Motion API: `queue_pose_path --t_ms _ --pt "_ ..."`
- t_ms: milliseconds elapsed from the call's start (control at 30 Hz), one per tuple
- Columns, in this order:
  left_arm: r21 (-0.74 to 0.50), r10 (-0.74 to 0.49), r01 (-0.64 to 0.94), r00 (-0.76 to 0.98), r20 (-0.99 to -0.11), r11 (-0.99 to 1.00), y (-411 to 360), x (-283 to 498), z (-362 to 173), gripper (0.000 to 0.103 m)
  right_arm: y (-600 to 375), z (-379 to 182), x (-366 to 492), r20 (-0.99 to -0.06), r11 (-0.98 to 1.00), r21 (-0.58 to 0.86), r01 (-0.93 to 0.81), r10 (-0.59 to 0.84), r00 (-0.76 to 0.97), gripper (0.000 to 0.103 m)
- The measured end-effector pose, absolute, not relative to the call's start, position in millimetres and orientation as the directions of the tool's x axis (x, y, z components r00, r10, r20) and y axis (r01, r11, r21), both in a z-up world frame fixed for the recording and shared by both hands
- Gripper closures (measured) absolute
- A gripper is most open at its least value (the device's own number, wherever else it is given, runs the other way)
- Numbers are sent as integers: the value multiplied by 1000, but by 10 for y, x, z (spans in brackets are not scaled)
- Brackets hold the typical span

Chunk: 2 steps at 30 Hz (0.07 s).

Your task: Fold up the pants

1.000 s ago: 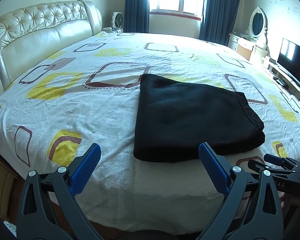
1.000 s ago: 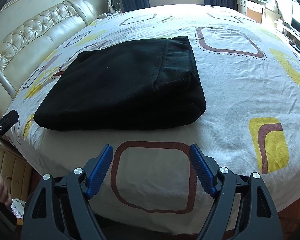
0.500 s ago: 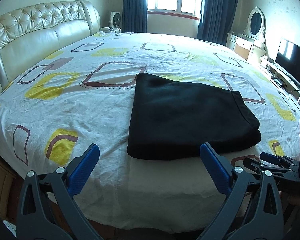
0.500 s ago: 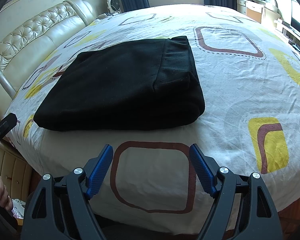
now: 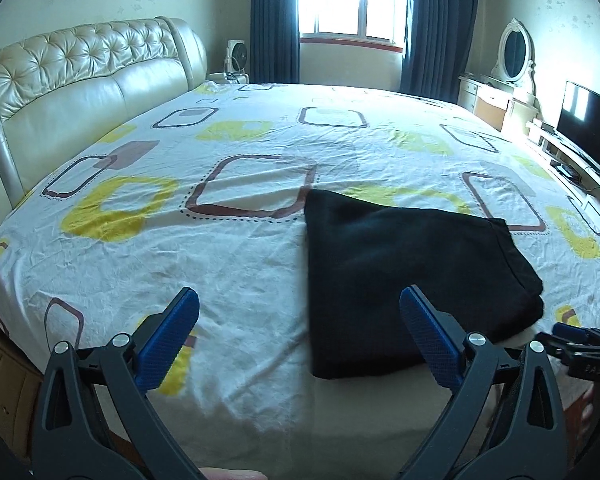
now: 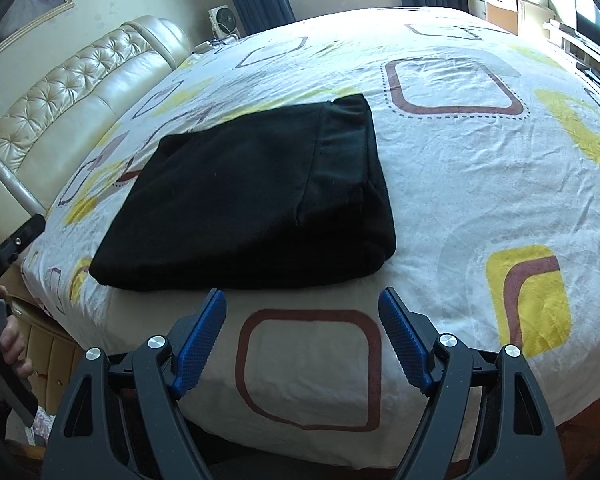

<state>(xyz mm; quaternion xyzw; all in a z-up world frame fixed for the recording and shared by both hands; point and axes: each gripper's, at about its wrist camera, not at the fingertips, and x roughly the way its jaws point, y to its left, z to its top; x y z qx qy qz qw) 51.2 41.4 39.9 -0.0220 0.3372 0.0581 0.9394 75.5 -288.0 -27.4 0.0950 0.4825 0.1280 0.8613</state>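
Observation:
Black pants (image 5: 412, 276) (image 6: 256, 200) lie folded into a flat rectangle on the patterned bed sheet (image 5: 180, 240) near the bed's front edge. My left gripper (image 5: 298, 300) is open above the sheet, its right finger in front of the pants' near left corner, nothing between its blue pads. In the right wrist view my right gripper (image 6: 302, 300) stands open just in front of the pants' near edge, also holding nothing. The right gripper's tip (image 5: 572, 332) shows at the right edge of the left wrist view.
A cream tufted headboard (image 5: 80, 76) runs along the left. A dresser with an oval mirror (image 5: 512, 52) and a TV (image 5: 592, 120) stand at the right. A window with dark curtains (image 5: 352, 4) and a small fan (image 5: 238, 58) are at the back. A hand (image 6: 14, 348) shows at the left edge.
The left gripper has pulled back and swung left, so the pants sit further right and the room shows higher. The right gripper has drawn back slightly. The pants have not moved.

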Motion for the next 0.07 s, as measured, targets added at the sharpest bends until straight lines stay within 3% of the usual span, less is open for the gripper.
queue_pose_path --t_ms 67 --pt "20 156 -187 750 -643 982 750 823 342 3 -2992 -145 975 -787 946 303 -115 316 530 26"
